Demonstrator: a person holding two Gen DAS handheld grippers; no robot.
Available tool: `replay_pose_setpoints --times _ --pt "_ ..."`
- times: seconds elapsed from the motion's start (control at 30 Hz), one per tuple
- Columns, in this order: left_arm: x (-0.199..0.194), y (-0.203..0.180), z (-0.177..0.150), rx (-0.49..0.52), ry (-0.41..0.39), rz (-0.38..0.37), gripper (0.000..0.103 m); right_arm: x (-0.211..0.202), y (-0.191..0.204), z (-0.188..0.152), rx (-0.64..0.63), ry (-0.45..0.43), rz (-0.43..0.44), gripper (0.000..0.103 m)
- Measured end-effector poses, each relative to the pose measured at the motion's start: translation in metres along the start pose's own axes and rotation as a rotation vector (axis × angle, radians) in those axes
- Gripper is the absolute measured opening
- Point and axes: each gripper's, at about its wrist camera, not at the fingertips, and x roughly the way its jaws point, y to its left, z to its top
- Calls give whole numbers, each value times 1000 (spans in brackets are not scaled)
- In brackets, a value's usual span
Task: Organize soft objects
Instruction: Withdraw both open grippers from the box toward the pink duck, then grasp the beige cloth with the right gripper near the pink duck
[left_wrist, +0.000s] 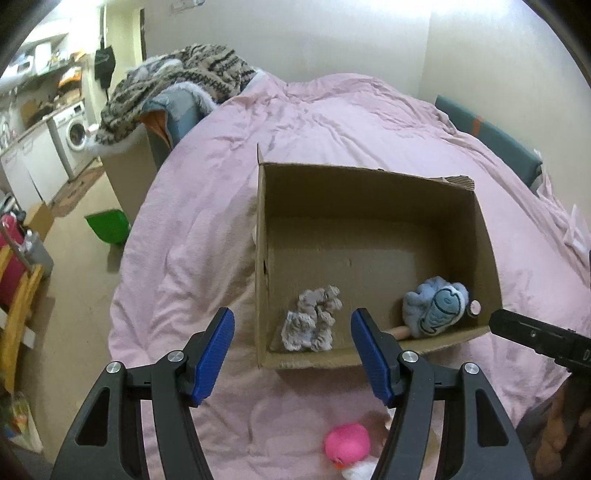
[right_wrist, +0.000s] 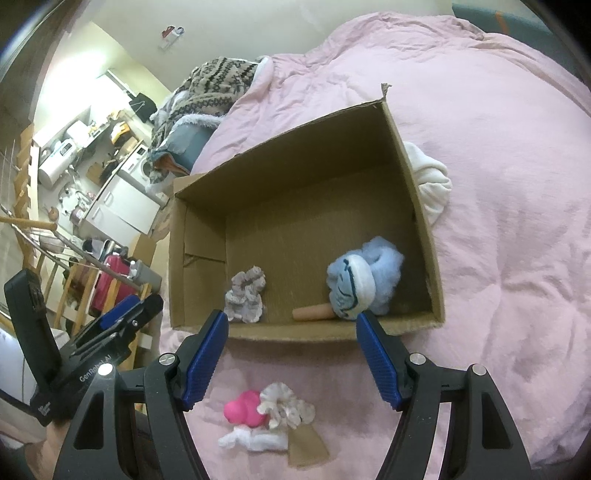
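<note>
**Inspector:** Start at the left. State of the left gripper (left_wrist: 291, 354)?

**Assistant:** Its blue fingers (left_wrist: 214, 356) are spread wide and hold nothing. They hang above the pink bed cover (left_wrist: 207, 206), just short of the near wall of the cardboard box (left_wrist: 369, 192).

**Inspector:** Contents of the box?

**Assistant:** Two items, both against the near wall. Between the left gripper's fingers, seen past them, lies a grey crocheted scrunchie (left_wrist: 313, 320). Beyond its right finger lies a pale blue plush toy (left_wrist: 434, 306) with a fish face and a tan handle (right_wrist: 312, 313) sticking out toward the scrunchie. The two are apart. The rest of the box floor is bare cardboard.

**Inspector:** The right gripper (right_wrist: 290, 354)?

**Assistant:** Fingers likewise spread, empty, just short of the box's near wall.

**Inspector:** Anything outside the box?

**Assistant:** Below and between the right gripper's fingers, on the bed: a pink rubber duck (right_wrist: 242, 406), touching a cream scrunchie (right_wrist: 286, 406), with a white cloth piece (right_wrist: 255, 439) beside them. Past the box's right wall, touching it, sits a white bundled cloth (right_wrist: 432, 181).
</note>
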Motion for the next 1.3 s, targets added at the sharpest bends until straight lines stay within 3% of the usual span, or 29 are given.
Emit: replay_pose_setpoints --times 0.27,0.87,1.07,1.2,1.3 --pt "-11 1 -14 13 18 33 63 -8 -3 -13 12 20 -8 76" --pt "-17 18 -38 -85 105 28 63 -3 -18 -48 116 131 -37 76" --pt "-11 29 -38 -137 136 34 63 31 -31 -60 225 286 38 76" --pt "-3 34 -40 -173 178 29 63 54 -22 -74 173 398 -30 76" --pt "1 36 -42 -190 197 20 63 69 -10 -85 114 469 -31 74"
